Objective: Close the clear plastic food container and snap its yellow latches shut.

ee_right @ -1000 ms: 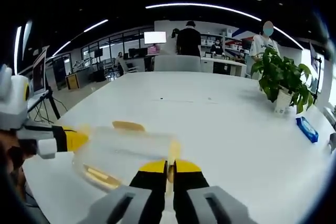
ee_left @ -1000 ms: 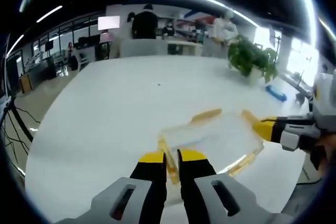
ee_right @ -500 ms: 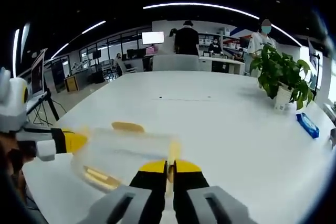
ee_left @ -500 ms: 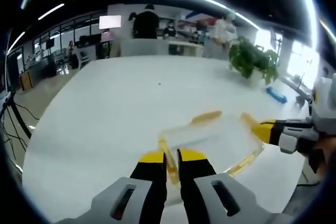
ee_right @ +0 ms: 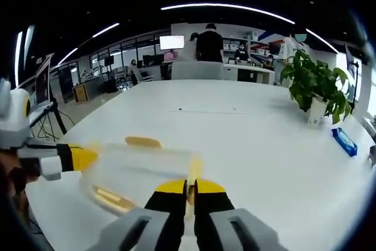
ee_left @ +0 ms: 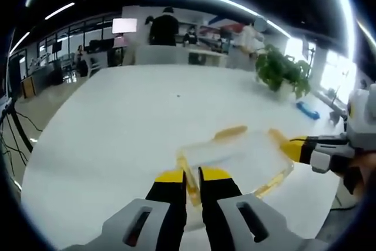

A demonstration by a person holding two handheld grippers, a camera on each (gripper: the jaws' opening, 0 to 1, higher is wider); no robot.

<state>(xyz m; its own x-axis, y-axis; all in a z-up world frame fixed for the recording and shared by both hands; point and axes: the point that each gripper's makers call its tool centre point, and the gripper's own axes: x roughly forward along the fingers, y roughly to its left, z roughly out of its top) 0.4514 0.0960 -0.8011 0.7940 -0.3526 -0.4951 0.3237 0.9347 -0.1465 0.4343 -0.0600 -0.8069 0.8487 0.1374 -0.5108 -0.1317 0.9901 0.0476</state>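
Note:
The clear plastic container (ee_left: 238, 156) lies lid-on across the white table (ee_left: 129, 116). In the left gripper view my left gripper (ee_left: 192, 176) is shut on the yellow latch (ee_left: 189, 185) at the container's near end. At the opposite end, the right gripper (ee_left: 294, 147) comes in from the right and holds that end's latch. In the right gripper view the container (ee_right: 138, 167) lies ahead to the left, and my right gripper (ee_right: 190, 187) is shut on the yellow end latch (ee_right: 192, 168). The left gripper (ee_right: 82, 158) reaches in from the left. A side latch (ee_right: 143, 141) sticks outward.
A potted plant (ee_right: 314, 86) and a blue object (ee_right: 343, 143) stand toward the table's right side. People stand at a desk (ee_right: 205, 69) beyond the far end. The table's near edge (ee_left: 35, 204) runs close to the left gripper.

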